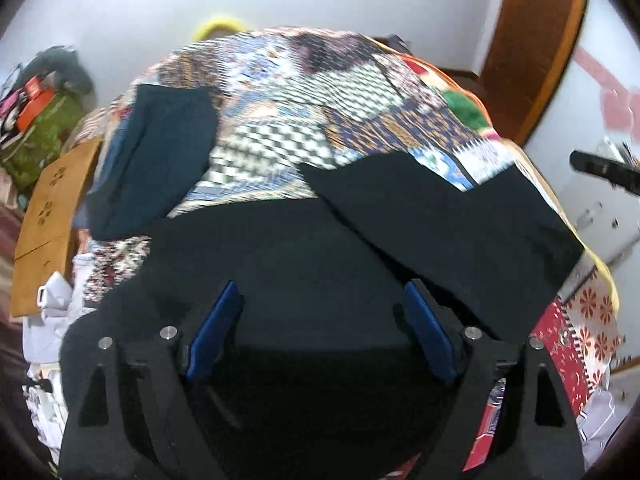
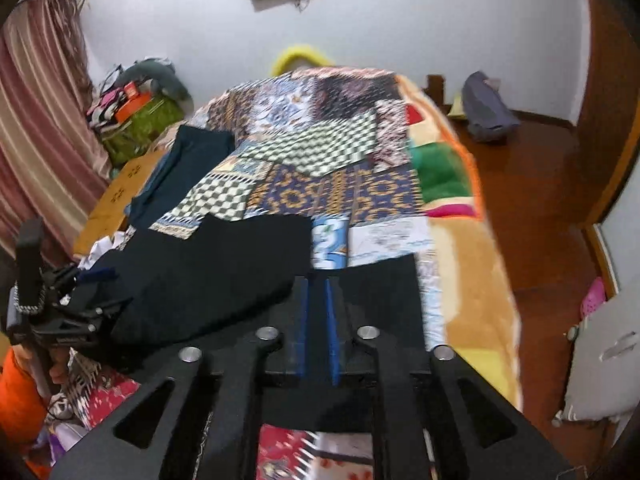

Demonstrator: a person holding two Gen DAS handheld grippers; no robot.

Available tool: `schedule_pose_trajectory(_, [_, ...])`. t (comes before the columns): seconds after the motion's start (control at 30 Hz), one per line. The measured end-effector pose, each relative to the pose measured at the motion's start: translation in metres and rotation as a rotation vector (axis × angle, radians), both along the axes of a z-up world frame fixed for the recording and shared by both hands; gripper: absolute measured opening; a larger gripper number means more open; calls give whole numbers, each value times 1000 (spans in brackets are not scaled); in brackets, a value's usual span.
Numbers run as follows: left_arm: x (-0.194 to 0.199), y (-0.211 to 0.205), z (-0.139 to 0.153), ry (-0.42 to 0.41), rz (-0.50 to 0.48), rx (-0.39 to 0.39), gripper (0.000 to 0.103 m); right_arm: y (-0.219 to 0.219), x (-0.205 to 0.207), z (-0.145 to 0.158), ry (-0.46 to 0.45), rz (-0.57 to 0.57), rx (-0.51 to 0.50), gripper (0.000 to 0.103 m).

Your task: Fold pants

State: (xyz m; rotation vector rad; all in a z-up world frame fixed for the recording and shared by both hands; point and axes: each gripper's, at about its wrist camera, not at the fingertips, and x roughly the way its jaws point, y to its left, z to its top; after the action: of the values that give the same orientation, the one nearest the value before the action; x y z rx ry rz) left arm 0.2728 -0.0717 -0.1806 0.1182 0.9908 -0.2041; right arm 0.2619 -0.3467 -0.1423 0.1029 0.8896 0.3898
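Bed: patchwork quilt (image 2: 328, 168) covers it, with a folded dark teal garment (image 1: 160, 152) at its left edge.
Room: pale walls, striped curtain (image 2: 36, 128), wooden floor (image 2: 540, 208).
Black pants (image 1: 360, 232): spread on the quilt's near end, legs splayed apart, cloth rumpled.
Left gripper (image 1: 320, 316): jaws wide apart over the pants, nothing pinched.
Right gripper (image 2: 318, 312): jaws narrowly parted above one pant leg; no cloth visible between them.

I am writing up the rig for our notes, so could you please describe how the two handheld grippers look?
Both the left gripper and the right gripper have matte black angular bodies with triangular cut-outs, round silver pins at the pivots, and flat blue pads lining black fingers. The person's orange sleeve shows below the left one.
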Motion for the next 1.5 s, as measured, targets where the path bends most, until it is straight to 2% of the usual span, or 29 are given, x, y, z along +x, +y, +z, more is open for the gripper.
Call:
schedule_pose_trajectory(0.03, [0, 7, 3, -14, 14, 6, 84, 11, 5, 0, -7, 17, 4, 28])
schedule_pose_trajectory(0.1, [1, 21, 9, -43, 44, 22, 85, 30, 12, 0, -23, 51, 7, 46])
schedule_pose_trajectory(0.2, [7, 45, 15, -79, 99, 45, 91, 65, 24, -5, -20, 120, 11, 51])
schedule_pose_trajectory(0.4, [25, 85, 11, -95, 189, 32, 94, 132, 61, -33, 40, 225, -5, 53])
schedule_pose_trajectory(0.57, [46, 110, -6, -34, 259, -51, 94, 178, 93, -65, 126, 270, -29, 53])
schedule_pose_trajectory(0.73, [56, 116, -21, 1, 274, -81, 94, 205, 115, -92, 218, 315, -81, 53])
schedule_pose_trajectory(0.77, [58, 116, -22, 7, 272, -86, 94, 207, 119, -100, 247, 326, -81, 51])
schedule_pose_trajectory(0.8, [59, 116, -24, 11, 269, -88, 94, 206, 120, -106, 264, 329, -63, 42])
schedule_pose_trajectory(0.93, [59, 110, -25, 11, 250, -78, 94, 195, 121, -113, 268, 316, 3, 20])
schedule_pose_trajectory(0.97, [58, 108, -24, 8, 245, -72, 94, 192, 119, -112, 268, 318, 16, 12])
schedule_pose_trajectory(1.0, [57, 105, -23, 4, 239, -62, 94, 192, 117, -111, 255, 318, 9, 10])
schedule_pose_trajectory(1.1, [54, 99, -18, -9, 231, -43, 94, 197, 109, -102, 197, 324, -46, 5])
schedule_pose_trajectory(1.2, [49, 93, -11, -19, 218, -39, 94, 189, 104, -88, 148, 308, -40, 4])
schedule_pose_trajectory(1.5, [27, 55, 18, -73, 150, -5, 94, 106, 64, -12, -39, 185, 16, 3])
